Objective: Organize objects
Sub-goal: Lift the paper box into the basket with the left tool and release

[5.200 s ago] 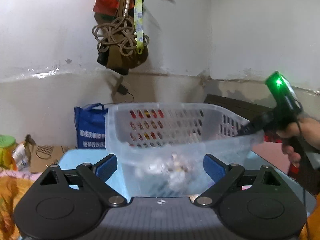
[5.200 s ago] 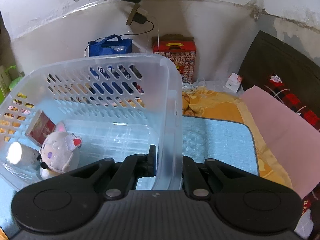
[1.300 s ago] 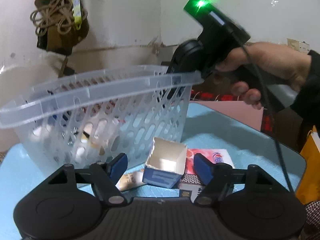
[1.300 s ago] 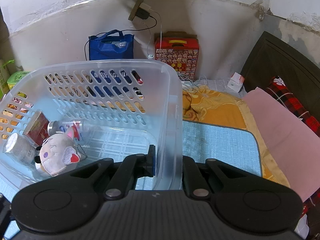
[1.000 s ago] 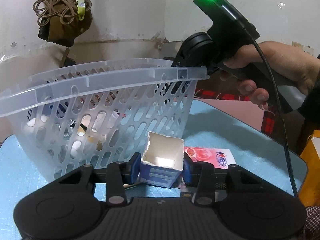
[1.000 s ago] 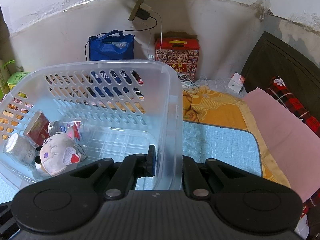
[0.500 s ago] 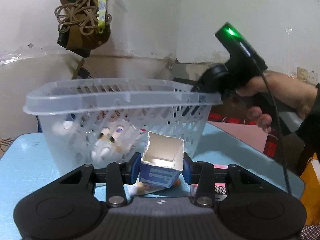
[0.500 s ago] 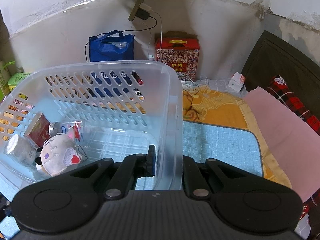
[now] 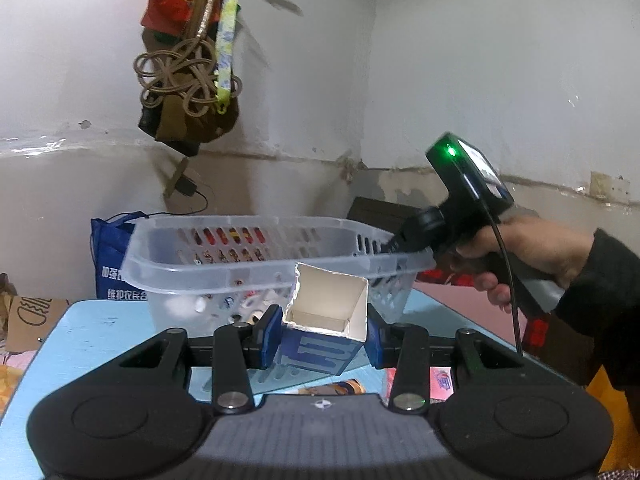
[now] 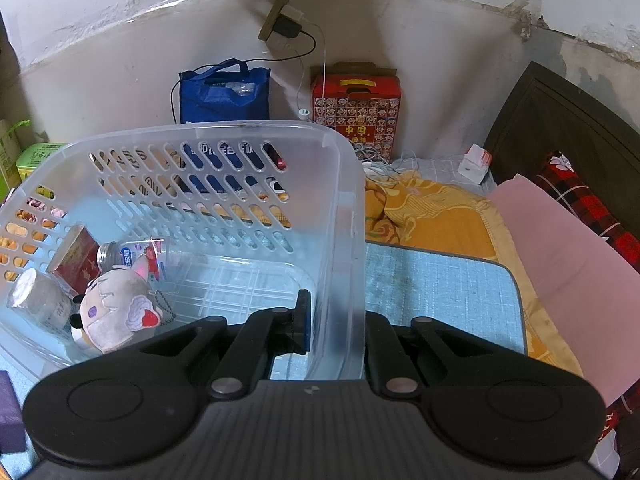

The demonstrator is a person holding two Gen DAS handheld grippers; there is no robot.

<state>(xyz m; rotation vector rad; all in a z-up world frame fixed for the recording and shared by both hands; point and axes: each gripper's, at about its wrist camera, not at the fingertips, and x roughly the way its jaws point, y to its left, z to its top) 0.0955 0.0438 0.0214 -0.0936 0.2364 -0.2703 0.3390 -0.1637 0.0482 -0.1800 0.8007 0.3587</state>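
The left gripper point(image 9: 322, 338) clamps the open blue-and-white carton point(image 9: 326, 330) above the blue table's point(image 9: 92, 334) near edge, just short of the clear basket point(image 9: 224, 258). To drop it in cleanly, I judge it must clear the near rim first. The right gripper point(image 10: 334, 326) pinches the basket's right wall, steadying it.

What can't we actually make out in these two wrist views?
- Left wrist view: print on the open blue box is partly covered by the left gripper fingers.
- Left wrist view: flat packets on the blue table are cut off by the gripper body.
- Left wrist view: basket contents are blurred behind its frosted wall.
- Right wrist view: right gripper outer finger is masked by the basket wall.
- Right wrist view: purple item is cut by the left edge.
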